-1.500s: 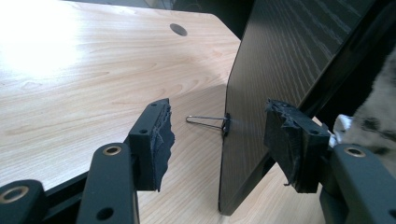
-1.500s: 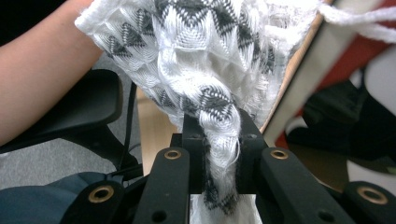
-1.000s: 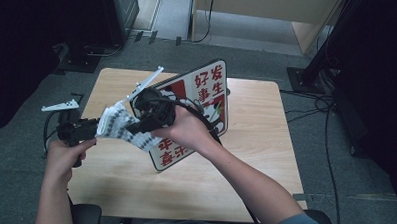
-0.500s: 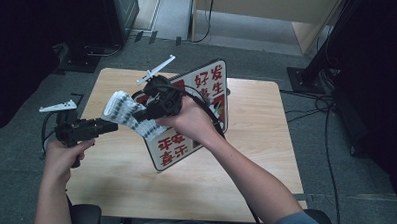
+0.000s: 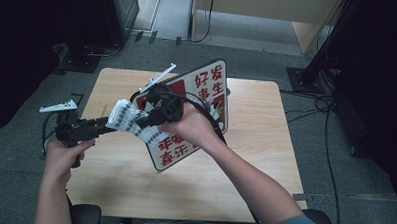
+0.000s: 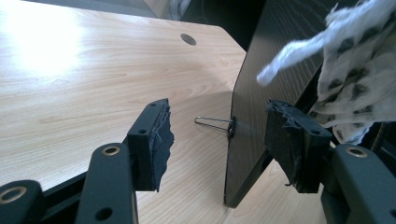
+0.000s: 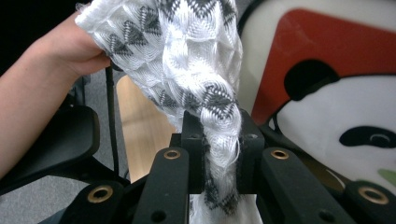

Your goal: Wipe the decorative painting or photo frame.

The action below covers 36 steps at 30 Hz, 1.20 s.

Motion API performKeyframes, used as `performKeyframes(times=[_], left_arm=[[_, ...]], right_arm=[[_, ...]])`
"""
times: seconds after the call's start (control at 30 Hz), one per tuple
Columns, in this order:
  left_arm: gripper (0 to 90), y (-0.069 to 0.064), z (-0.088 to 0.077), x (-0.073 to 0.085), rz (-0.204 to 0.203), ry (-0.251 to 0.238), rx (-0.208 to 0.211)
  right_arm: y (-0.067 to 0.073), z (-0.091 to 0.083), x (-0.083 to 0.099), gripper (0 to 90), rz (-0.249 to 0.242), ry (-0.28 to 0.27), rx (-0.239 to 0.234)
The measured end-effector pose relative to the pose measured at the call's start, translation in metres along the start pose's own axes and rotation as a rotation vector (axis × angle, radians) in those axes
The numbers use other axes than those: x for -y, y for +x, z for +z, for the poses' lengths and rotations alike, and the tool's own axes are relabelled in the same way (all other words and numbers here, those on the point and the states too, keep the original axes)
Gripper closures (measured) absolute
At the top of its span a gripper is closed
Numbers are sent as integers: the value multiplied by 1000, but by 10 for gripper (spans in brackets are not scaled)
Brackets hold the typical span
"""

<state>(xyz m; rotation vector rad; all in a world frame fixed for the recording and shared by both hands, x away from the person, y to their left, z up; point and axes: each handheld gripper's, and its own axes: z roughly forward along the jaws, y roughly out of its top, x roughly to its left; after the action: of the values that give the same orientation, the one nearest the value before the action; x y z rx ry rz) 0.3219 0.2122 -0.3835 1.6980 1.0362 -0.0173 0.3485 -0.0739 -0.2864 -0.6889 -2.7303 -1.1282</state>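
Cloth: white knitted cloth with grey triangles (image 7: 187,60), bunched, pinched in the right gripper (image 7: 219,154).
Board: flat printed signboard (image 5: 199,109), propped upright mid-desk.
Left gripper (image 6: 219,135): jaws apart, astride the board's edge.

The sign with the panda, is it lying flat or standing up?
Standing up, tilted. The sign rests its bottom edge on the table; in the left gripper view its dark back rises steeply from the wood.

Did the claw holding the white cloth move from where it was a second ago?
Yes. In the high view the right claw with the white cloth has shifted up the picture, toward the table's far edge, and a little right.
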Motion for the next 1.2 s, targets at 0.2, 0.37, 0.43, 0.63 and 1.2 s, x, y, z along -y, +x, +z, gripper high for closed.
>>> performKeyframes(times=[0.2, 0.37, 0.43, 0.63, 1.2], left_arm=[[416, 0, 0, 0, 1, 1, 1], [417, -1, 0, 0, 0, -2, 3], [417, -1, 0, 0, 2, 0, 4], [439, -2, 1, 0, 7, -1, 13], [411, -4, 2, -2, 5, 10, 11]], right_arm=[[-2, 3, 5, 796, 6, 12, 0], [-4, 6, 10, 795, 13, 17, -3], [-4, 8, 11, 795, 14, 20, -2], [-5, 13, 18, 795, 12, 32, -5], [-8, 26, 35, 795, 17, 56, -6]])
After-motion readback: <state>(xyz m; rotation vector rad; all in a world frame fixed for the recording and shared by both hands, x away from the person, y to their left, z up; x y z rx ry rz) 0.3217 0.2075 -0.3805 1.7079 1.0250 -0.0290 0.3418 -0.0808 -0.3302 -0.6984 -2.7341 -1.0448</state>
